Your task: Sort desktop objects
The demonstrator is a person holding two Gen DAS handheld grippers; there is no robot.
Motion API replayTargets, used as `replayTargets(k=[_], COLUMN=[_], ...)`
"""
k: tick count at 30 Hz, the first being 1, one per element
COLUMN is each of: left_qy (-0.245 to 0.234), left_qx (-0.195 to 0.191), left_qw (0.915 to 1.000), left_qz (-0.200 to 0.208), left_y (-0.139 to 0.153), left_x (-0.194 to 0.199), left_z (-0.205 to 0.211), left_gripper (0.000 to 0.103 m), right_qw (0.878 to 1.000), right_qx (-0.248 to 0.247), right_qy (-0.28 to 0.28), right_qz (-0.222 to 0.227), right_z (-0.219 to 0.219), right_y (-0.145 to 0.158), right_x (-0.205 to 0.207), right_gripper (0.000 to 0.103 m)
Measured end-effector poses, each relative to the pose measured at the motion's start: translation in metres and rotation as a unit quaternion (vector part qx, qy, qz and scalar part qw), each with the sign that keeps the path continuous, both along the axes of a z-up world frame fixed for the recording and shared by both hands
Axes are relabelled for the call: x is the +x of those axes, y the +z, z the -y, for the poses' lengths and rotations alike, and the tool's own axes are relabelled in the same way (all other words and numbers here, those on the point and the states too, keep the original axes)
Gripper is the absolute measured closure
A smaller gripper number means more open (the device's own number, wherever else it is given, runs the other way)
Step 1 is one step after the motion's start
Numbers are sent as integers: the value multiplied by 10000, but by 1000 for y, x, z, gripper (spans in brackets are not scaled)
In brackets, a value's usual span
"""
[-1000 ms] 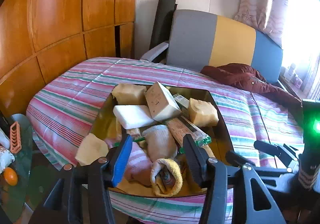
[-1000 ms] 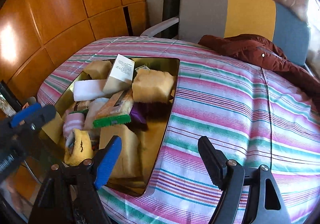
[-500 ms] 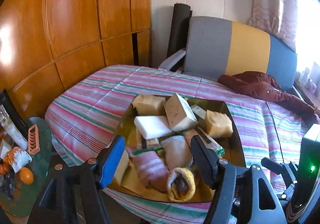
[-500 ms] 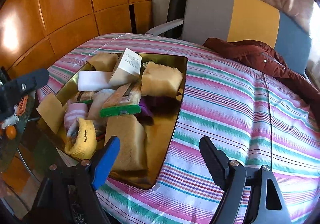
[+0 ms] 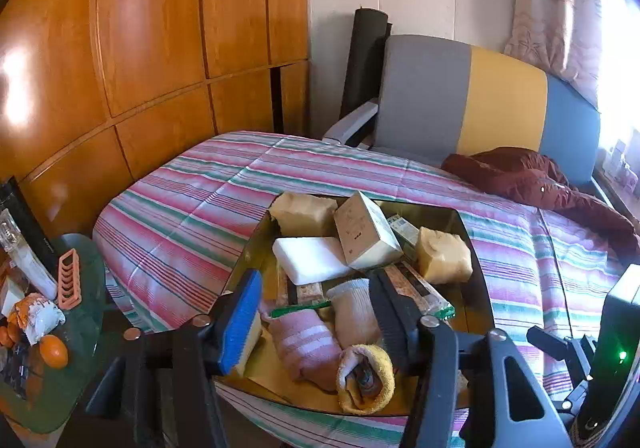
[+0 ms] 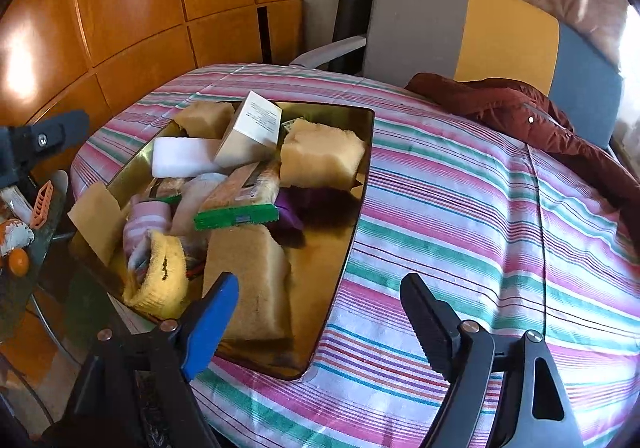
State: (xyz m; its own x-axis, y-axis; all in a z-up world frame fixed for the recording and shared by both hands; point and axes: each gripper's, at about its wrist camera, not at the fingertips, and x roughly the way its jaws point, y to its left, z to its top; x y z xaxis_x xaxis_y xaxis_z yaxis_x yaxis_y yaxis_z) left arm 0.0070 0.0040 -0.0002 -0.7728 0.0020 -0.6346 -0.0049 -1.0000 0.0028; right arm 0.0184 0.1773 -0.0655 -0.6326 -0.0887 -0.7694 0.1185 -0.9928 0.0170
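1. The left claw (image 5: 316, 312) hung above the near end of a shiny gold tray (image 5: 476, 288), its jaws closing with nothing pressed between the pads; a pink striped rolled sock (image 5: 304, 344) and a cream rolled sock (image 5: 356, 312) lay in the tray beneath the gap.
2. The right claw (image 6: 320, 320) was spread wide and held nothing, hovering over the tray's near corner and the striped cloth (image 6: 460, 215) beside it. A long tan sponge (image 6: 252, 288) lay just beyond its blue finger.
3. The things to sort were all heaped in the tray: a yellow rolled towel (image 5: 366, 380) at the near edge, touching the pink sock; a green-edged packet (image 6: 240, 203) across the middle; a white foam block (image 5: 312, 260); a cardboard box (image 5: 366, 236) leaning on that block; and two more tan sponges (image 5: 442, 256) at the far end.
4. The tray sat on a table covered by the pink, green and white striped cloth.
5. Farther out, a dark red jacket (image 5: 536, 183) lay on the cloth near a grey, yellow and blue chair back (image 5: 472, 103).
6. To the left, a glass side table (image 5: 80, 328) carried an orange (image 5: 54, 352) and small clutter, with wooden panelling (image 5: 152, 47) behind.
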Motion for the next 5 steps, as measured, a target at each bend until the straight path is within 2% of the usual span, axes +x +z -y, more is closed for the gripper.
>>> replayTargets(k=[5], left_qy=[-149], left_qx=[27], left_qw=[9999], left_qz=[72], left_y=[-2], left_x=[-4], left_z=[-1], left_gripper=[49], right_qw=[9997], right_qx=[-40], right_qy=[-220], right_qz=[-126], right_z=[-12], right_y=[4], right_x=[0], right_gripper=[20])
